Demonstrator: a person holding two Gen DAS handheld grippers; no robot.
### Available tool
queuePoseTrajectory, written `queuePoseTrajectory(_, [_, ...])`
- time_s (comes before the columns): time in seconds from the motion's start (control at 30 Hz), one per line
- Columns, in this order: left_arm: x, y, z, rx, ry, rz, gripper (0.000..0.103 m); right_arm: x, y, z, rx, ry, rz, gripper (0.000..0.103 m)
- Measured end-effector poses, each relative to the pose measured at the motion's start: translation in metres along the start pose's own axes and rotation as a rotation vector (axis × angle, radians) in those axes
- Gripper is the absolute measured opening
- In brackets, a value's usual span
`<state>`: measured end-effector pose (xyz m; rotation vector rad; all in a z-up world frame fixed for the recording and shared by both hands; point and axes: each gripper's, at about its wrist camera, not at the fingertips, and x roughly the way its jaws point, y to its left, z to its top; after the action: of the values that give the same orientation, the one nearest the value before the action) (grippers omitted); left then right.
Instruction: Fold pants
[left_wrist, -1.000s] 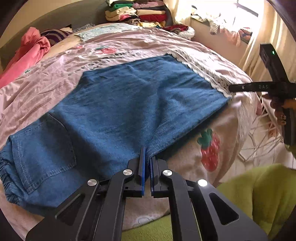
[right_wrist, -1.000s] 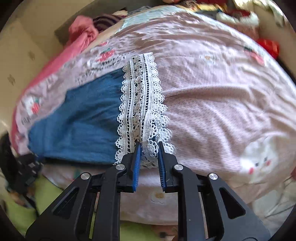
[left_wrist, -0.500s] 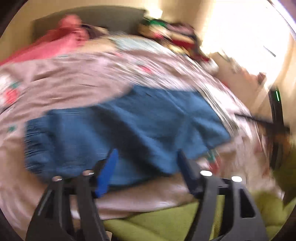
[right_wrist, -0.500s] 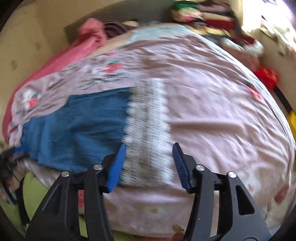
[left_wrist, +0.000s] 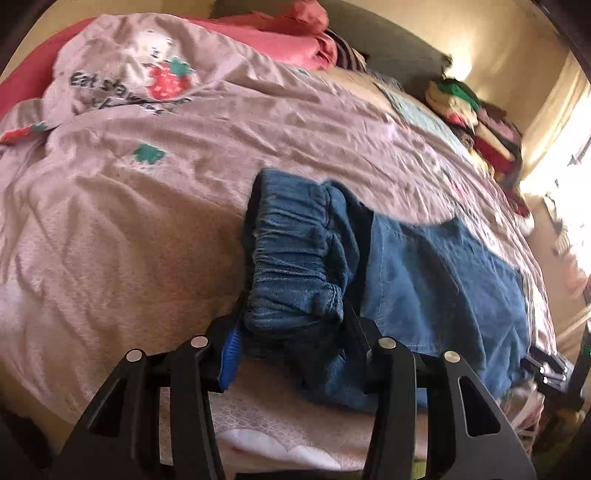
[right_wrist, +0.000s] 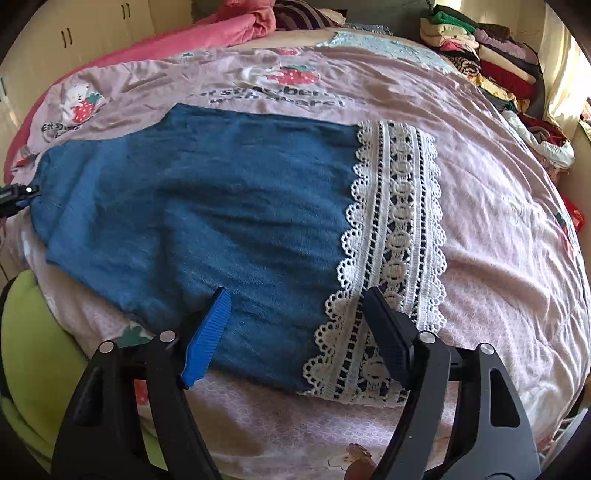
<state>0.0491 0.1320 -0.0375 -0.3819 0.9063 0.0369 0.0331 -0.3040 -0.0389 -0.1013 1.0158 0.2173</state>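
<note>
Bed before me, covered by a pink strawberry-print quilt. Lying on it: my blue denim pants, spread flat near the front edge, white lace hem to the right; a pink blanket bunched far left; stacked folded clothes far right.

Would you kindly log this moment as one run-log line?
left gripper: open around waistband | right gripper: open over lace hem | pants: flat on bed

Pants flat on bedspread; lace hem right; clothes pile behind.
</note>
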Motion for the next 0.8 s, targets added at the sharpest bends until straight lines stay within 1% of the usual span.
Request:
queuePoseTrajectory(0.03, [-0.007,0.003,0.000,-0.015,-0.015,-0.014,0.043,-0.002,-0.003,0.000,0.005,0.002,0.001,0.068])
queuePoseTrajectory(0.07, [-0.013,0.004,0.000,-0.005,-0.029,-0.014,0.042,-0.003,-0.005,-0.002,0.010,0.004,0.006,0.068])
queuePoseTrajectory(0.13, [-0.021,0.008,0.000,0.036,-0.056,0.038,0.042,-0.002,-0.007,-0.006,0.020,0.012,0.014,0.068])
queuePoseTrajectory(0.17, [-0.017,0.010,-0.001,0.050,-0.040,0.056,0.043,0.001,-0.005,-0.005,0.014,0.013,0.010,0.068])
queuePoseTrajectory(0.27, [-0.002,0.016,-0.002,0.044,0.006,0.059,0.046,0.006,0.000,-0.007,-0.006,0.017,-0.011,0.070])
queuePoseTrajectory(0.3, [-0.001,0.017,-0.002,0.045,0.005,0.058,0.047,0.005,0.000,-0.007,-0.003,0.015,-0.002,0.072])
queuePoseTrajectory(0.37, [-0.008,0.019,0.000,0.028,-0.015,0.055,0.054,0.002,-0.002,-0.007,0.002,0.024,0.026,0.073])
queuePoseTrajectory(0.4, [-0.018,0.017,0.002,0.026,-0.044,0.066,0.061,0.000,-0.004,-0.005,0.004,0.031,0.043,0.073])
queuePoseTrajectory(0.43, [-0.026,0.015,0.004,0.037,-0.071,0.079,0.065,-0.004,-0.006,-0.004,0.014,0.026,0.058,0.073])
queuePoseTrajectory(0.47, [-0.035,0.011,0.007,0.056,-0.102,0.101,0.067,-0.014,-0.013,0.001,0.050,-0.001,0.100,0.073])
queuePoseTrajectory(0.5, [-0.046,0.006,0.013,0.079,-0.142,0.123,0.072,-0.020,-0.017,0.004,0.071,-0.023,0.120,0.073])
queuePoseTrajectory(0.53, [-0.053,0.000,0.019,0.095,-0.166,0.124,0.074,-0.027,-0.023,0.009,0.093,-0.051,0.133,0.074])
queuePoseTrajectory(0.57, [-0.058,-0.005,0.024,0.107,-0.177,0.114,0.074,-0.035,-0.031,0.016,0.113,-0.091,0.127,0.074])
queuePoseTrajectory(0.6, [-0.062,-0.014,0.032,0.128,-0.192,0.087,0.074,-0.038,-0.038,0.022,0.122,-0.115,0.115,0.075])
queuePoseTrajectory(0.63, [-0.063,-0.023,0.038,0.147,-0.196,0.066,0.081,-0.040,-0.047,0.030,0.136,-0.134,0.096,0.075])
queuePoseTrajectory(0.67, [-0.062,-0.036,0.046,0.176,-0.195,0.047,0.086,-0.040,-0.054,0.035,0.148,-0.143,0.090,0.075])
queuePoseTrajectory(0.7, [-0.059,-0.046,0.051,0.196,-0.194,0.035,0.088,-0.039,-0.060,0.040,0.158,-0.151,0.094,0.075])
queuePoseTrajectory(0.73, [-0.055,-0.059,0.055,0.219,-0.189,0.009,0.088,-0.036,-0.069,0.048,0.171,-0.152,0.095,0.075])
queuePoseTrajectory(0.8, [-0.041,-0.085,0.065,0.257,-0.163,-0.066,0.088,-0.028,-0.083,0.061,0.187,-0.145,0.097,0.075])
